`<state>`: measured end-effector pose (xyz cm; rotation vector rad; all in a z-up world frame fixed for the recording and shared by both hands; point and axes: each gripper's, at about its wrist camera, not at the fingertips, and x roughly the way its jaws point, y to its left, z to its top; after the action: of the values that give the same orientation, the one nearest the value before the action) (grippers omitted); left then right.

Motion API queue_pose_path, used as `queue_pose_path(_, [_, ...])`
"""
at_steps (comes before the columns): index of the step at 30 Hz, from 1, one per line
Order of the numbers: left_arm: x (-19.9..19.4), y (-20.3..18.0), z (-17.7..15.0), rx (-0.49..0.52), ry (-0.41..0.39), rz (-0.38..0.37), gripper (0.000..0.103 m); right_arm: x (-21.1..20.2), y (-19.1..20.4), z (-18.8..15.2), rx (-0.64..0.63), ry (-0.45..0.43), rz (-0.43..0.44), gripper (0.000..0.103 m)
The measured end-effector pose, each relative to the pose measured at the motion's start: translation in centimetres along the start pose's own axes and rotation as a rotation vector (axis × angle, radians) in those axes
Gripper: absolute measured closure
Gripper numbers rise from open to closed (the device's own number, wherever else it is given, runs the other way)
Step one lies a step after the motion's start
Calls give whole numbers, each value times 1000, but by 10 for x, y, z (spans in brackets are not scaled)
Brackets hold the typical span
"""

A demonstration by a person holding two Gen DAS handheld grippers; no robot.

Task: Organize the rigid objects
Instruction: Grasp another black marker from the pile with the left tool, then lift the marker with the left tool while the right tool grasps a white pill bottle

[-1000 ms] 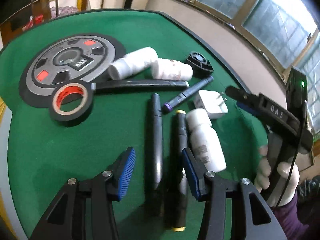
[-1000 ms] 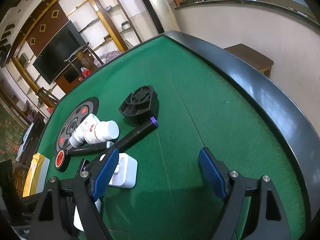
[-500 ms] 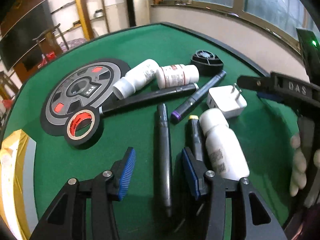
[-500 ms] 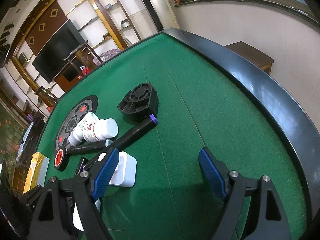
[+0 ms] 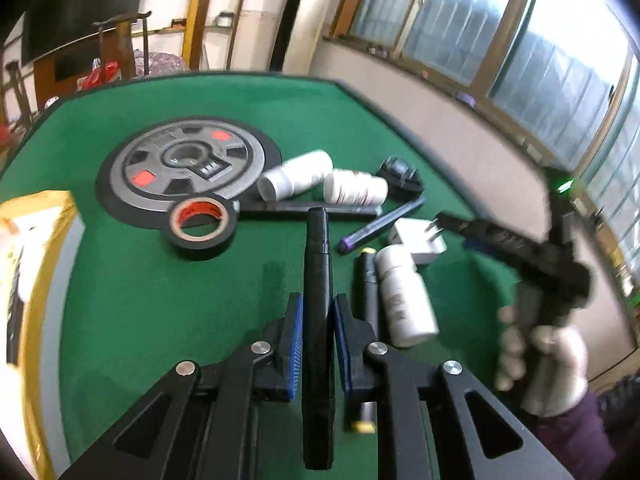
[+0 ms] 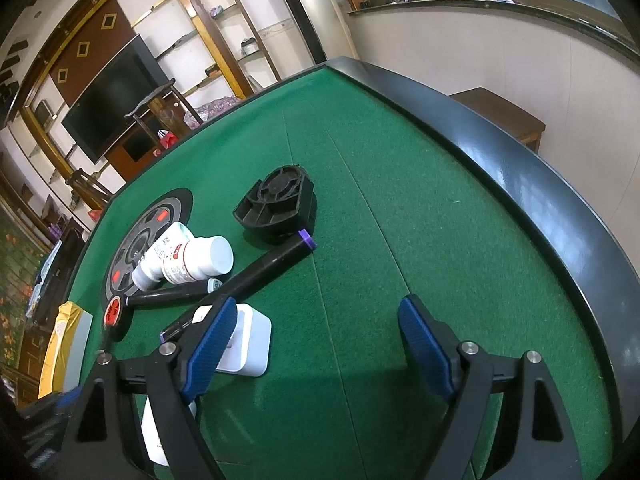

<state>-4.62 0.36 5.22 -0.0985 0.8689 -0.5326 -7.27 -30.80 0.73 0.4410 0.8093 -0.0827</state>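
My left gripper (image 5: 316, 322) has just closed its jaws on the black marker (image 5: 318, 280), which runs lengthwise between the blue pads and, I think, sits lifted off the green tabletop (image 5: 160, 300), though blur makes that uncertain. Just right of it lie a yellow-capped marker (image 5: 368, 280) and a white bottle (image 5: 404, 296). My right gripper (image 6: 316, 344) hangs with jaws wide apart over bare felt, the white charger (image 6: 248, 344) beside its left pad

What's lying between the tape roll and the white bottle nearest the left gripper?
In the left wrist view, between tape roll and white bottle: the gripped black marker and a yellow-tipped marker.
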Motion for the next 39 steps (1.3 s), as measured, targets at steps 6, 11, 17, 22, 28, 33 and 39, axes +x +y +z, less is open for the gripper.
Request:
queue_pose_path(6, [-66, 3, -14, -22, -103, -49, 89, -1, -1, 1, 6, -3, -16, 20])
queue_pose_path(11, [-103, 12, -25, 4, -160, -7, 89, -21, 29, -13, -90, 26, 24, 21])
queue_pose_path(17, [-122, 31, -33, -44, -204, 8, 89, -28, 91, -40, -236, 94, 99, 27])
queue_pose_path(22, [-127, 44, -38, -81, -202, 19, 89, -10, 111, -47, -270, 135, 58, 52])
queue_pose_path(28, [-137, 60, -43, -115, -216, 41, 89, 4, 99, -51, -217, 150, 60, 68])
queue_pose_path(33, [-143, 74, -48, -144, -227, 50, 89, -3, 86, -51, -170, 156, 102, 68])
queue_pose_path(39, [-155, 102, -49, -184, -238, 104, 88, -23, 77, -50, -80, 173, 247, 68])
